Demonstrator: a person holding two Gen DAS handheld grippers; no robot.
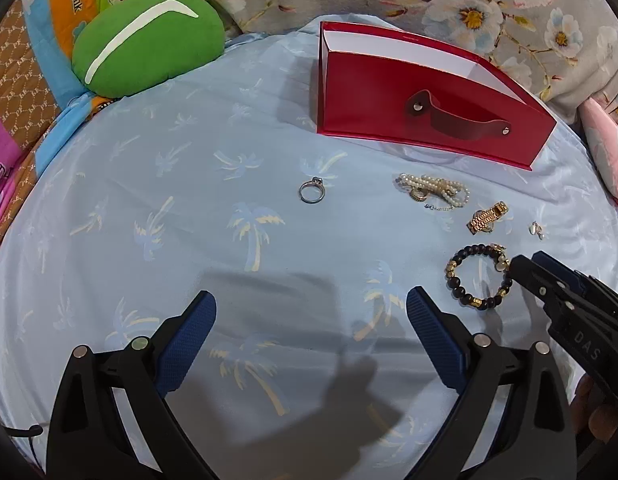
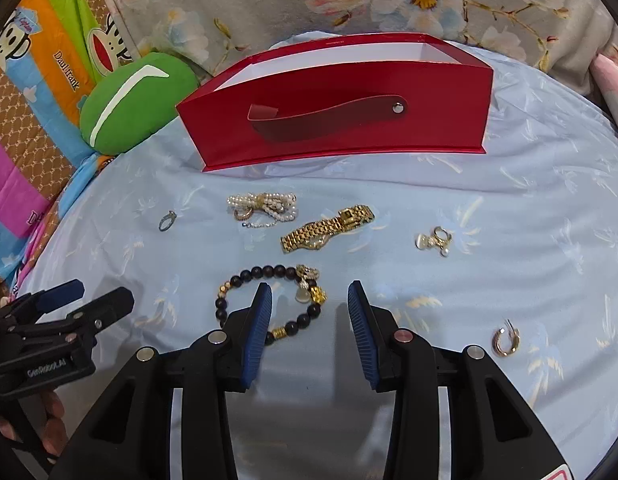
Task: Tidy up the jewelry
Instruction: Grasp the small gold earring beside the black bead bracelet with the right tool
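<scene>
Jewelry lies on a light blue palm-print cloth [image 2: 509, 200] in front of an open red box [image 2: 341, 120] [image 1: 389, 112]. My right gripper [image 2: 309, 292] [image 1: 529, 260] is open over a black bead bracelet [image 2: 269, 270] [image 1: 463, 298]. The bracelet's charm side lies between the fingers and the pads do not press it. Beyond it lie a gold watch [image 2: 327, 228] [image 1: 487, 218], a pearl bracelet [image 2: 265, 206] [image 1: 433, 190], a silver ring [image 2: 167, 221] [image 1: 311, 192], a pearl earring [image 2: 435, 239] and a gold hoop earring [image 2: 507, 342]. My left gripper [image 1: 311, 300] [image 2: 105, 292] stands wide open over bare cloth.
A green cushion [image 1: 149, 40] [image 2: 137, 100] rests at the back left beside colourful cartoon bedding [image 2: 49, 60]. Floral fabric [image 2: 389, 0] rises behind the box. A person's hand [image 2: 49, 420] holds the left gripper's handle.
</scene>
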